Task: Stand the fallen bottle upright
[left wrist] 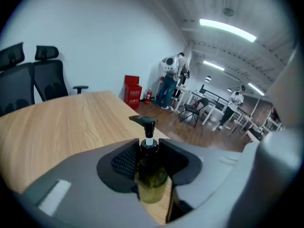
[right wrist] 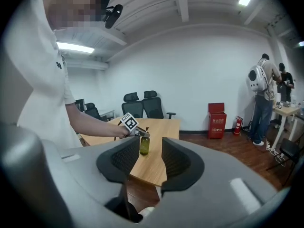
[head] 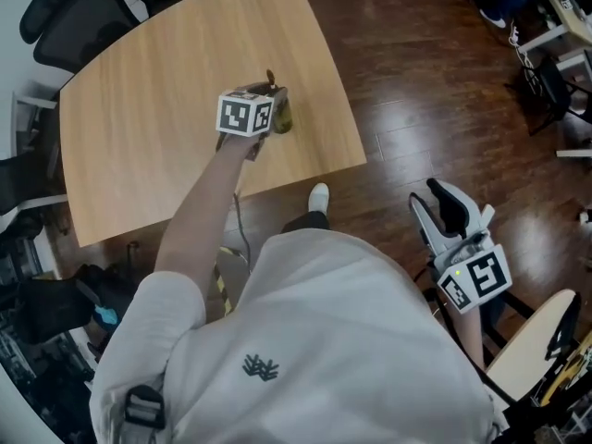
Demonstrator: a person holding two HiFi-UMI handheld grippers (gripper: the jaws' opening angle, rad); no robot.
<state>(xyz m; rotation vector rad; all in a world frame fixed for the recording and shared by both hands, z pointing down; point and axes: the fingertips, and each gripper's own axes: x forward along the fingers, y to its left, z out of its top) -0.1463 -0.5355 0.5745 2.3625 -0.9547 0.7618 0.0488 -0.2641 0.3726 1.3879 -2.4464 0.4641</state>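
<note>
**Listener:** What were the fingers of the left gripper doing?

**Describer:** The left gripper (left wrist: pixel 149 161) had its fingers (left wrist: pixel 121 163) closed tight on the bottle (left wrist: pixel 152 182); one dark ribbed pad pressed on each side of its neck and shoulder; the black pump head (left wrist: pixel 144 121) rose above them.

**Listener:** And the other one?

**Describer:** The right gripper (right wrist: pixel 145 163) was held out at the person's right, over the dark wooden floor (head: pixel 416 109), well apart from the worktop (head: pixel 157 109); its fingers stood open with nothing between them; the bottle showed only far off through the gap.

**Listener:** Where was the bottle itself?

**Describer:** It stood upright on the pale wooden worktop, on the right-hand part and not far from the edge; the person's left arm reached out over the worktop to it.

**Listener:** Was anything inside it?

**Describer:** Its body was a translucent olive green; how full it was could not be told.
</note>
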